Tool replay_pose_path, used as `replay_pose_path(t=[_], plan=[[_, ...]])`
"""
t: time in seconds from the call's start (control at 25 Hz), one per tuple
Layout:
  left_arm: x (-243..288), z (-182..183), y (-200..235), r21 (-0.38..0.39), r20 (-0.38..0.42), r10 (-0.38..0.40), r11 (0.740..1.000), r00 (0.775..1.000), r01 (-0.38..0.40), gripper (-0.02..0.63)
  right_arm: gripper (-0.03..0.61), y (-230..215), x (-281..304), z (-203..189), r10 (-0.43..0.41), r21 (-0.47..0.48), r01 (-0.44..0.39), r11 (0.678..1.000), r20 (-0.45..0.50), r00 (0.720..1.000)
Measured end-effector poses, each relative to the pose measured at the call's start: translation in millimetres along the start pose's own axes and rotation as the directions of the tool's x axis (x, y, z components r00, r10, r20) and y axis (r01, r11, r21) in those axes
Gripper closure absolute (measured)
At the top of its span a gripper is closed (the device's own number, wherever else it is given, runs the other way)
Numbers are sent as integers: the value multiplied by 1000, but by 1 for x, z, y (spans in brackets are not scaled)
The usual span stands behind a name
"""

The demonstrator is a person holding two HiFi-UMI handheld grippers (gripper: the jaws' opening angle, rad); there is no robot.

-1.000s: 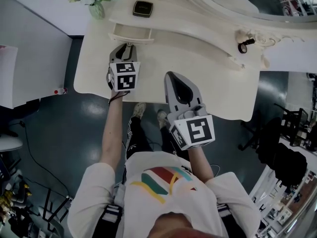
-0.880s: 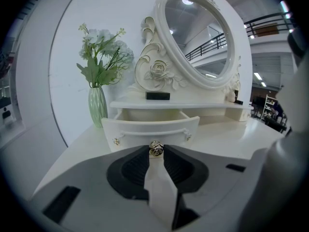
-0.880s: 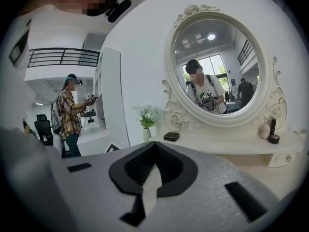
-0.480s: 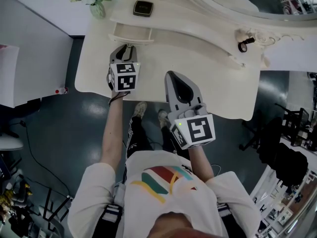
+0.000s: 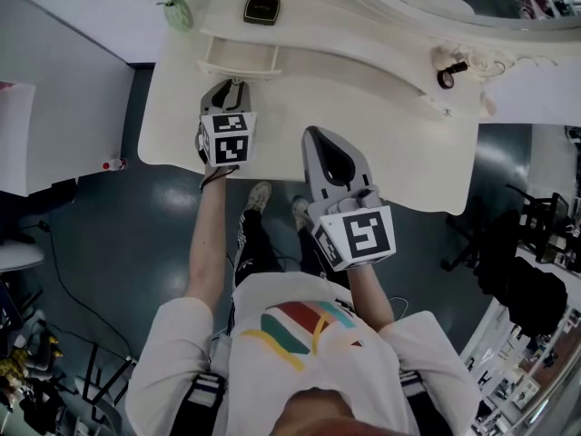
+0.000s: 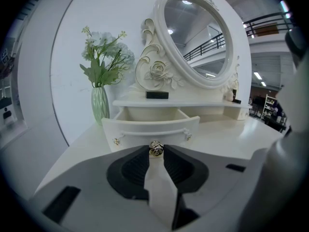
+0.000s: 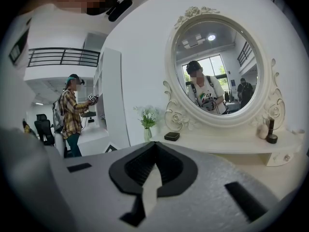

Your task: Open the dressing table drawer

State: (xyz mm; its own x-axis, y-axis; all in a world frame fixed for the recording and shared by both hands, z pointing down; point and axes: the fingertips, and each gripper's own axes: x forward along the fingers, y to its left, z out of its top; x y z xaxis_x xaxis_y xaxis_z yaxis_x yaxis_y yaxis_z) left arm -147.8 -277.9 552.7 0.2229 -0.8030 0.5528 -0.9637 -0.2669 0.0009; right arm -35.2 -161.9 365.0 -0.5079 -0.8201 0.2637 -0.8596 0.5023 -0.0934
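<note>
Desk (image 5: 363,134): cream, curved front edge; I am standing at it and looking steeply down, with the mirror at its back.
Mirror (image 6: 198,37): oval in a carved frame, my landmark for everything below.
Drawer (image 5: 241,62): under the low shelf at the foot of the mirror, towards the mirror's left end. It stands part-way out, and the inside I can see looks bare.
Drawer handling: I judge it a light, stiff wooden box on plain runners. It should slide easily if drawn straight away from the mirror, and may bind if dragged sideways.
Right tongs (image 7: 155,146): in front of the mirror and well back from it, tips together on nothing, idle.
Left tongs (image 5: 236,84): in front of the mirror's left end, tips narrowed onto the knob and pinching it.
Vase (image 6: 100,103): green glass with pale flowers, left of the mirror and beside the drawer. Probably tippy, so no jerks.
Black case (image 6: 157,94): on the shelf at the mirror's foot, above the drawer.
Knob (image 6: 156,148): small gold ball at the middle of the drawer front. That is the place to hold, but it is likely slick, so I want firm pressure.
</note>
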Motion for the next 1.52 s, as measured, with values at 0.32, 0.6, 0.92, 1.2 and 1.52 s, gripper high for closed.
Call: replay_pose_path(t=[0.32, 0.6, 0.92, 1.2, 1.52], plan=[[-3, -3, -1, 1, -2, -2, 1000, 1000, 2, 526, 578, 4, -3, -1, 2, 1, -2, 1000, 0, 1000], [-4, -2, -1, 3, 9, -3, 1000, 1000, 3, 526, 578, 6, -4, -5, 2, 1, -2, 1000, -7, 1000], [-11, 4, 0, 10, 43, 23, 1000, 999, -24, 515, 578, 4, -5, -1, 2, -2, -2, 1000, 3, 1000], [-37, 52, 7, 4, 139, 48, 999, 989, -49, 512, 578, 6, -7, 25, 16, -8, -15, 1000, 69, 997], [-114, 157, -12, -30, 353, 31, 999, 935, -21, 512, 578, 5, -23, 80, 18, -30, -13, 999, 195, 981]])
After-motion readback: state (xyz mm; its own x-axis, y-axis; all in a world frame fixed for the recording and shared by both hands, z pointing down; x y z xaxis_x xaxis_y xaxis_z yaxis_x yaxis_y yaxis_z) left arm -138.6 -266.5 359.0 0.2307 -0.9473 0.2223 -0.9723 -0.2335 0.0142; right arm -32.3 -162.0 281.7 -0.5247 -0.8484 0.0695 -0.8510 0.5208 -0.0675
